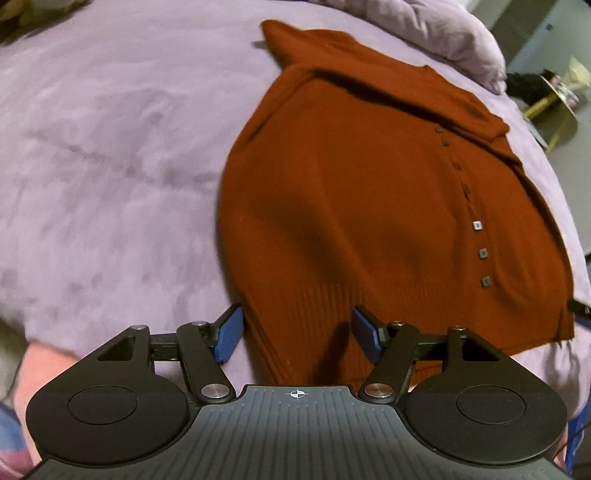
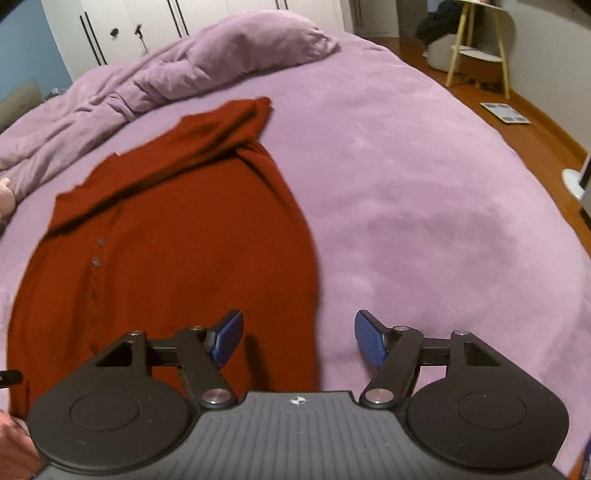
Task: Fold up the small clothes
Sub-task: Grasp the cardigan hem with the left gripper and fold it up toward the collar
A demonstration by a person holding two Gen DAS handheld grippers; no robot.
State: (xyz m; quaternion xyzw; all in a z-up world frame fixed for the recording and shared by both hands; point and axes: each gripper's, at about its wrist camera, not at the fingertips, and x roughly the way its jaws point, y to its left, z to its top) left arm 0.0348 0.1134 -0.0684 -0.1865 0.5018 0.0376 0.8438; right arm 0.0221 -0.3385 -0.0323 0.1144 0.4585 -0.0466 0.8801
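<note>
A rust-red knitted cardigan (image 1: 351, 206) with a row of small square buttons lies flat on a lilac bed cover (image 1: 110, 166), one sleeve folded across its top. My left gripper (image 1: 297, 334) hangs open above the ribbed hem, blue pads apart, nothing pinched between them. In the right wrist view the same cardigan (image 2: 177, 251) fills the left half, its sleeve (image 2: 221, 129) laid slantwise over the chest. My right gripper (image 2: 299, 339) stands open over the cardigan's right edge, one pad above the knit and the other above the bare cover. Neither gripper holds cloth.
A bunched lilac duvet (image 2: 184, 70) lies at the far side of the bed. Beyond the bed edge are a wooden floor, a yellow-legged side table (image 2: 480, 48) and white wardrobe doors (image 2: 129, 26). A hand shows at the left edge (image 2: 5, 199).
</note>
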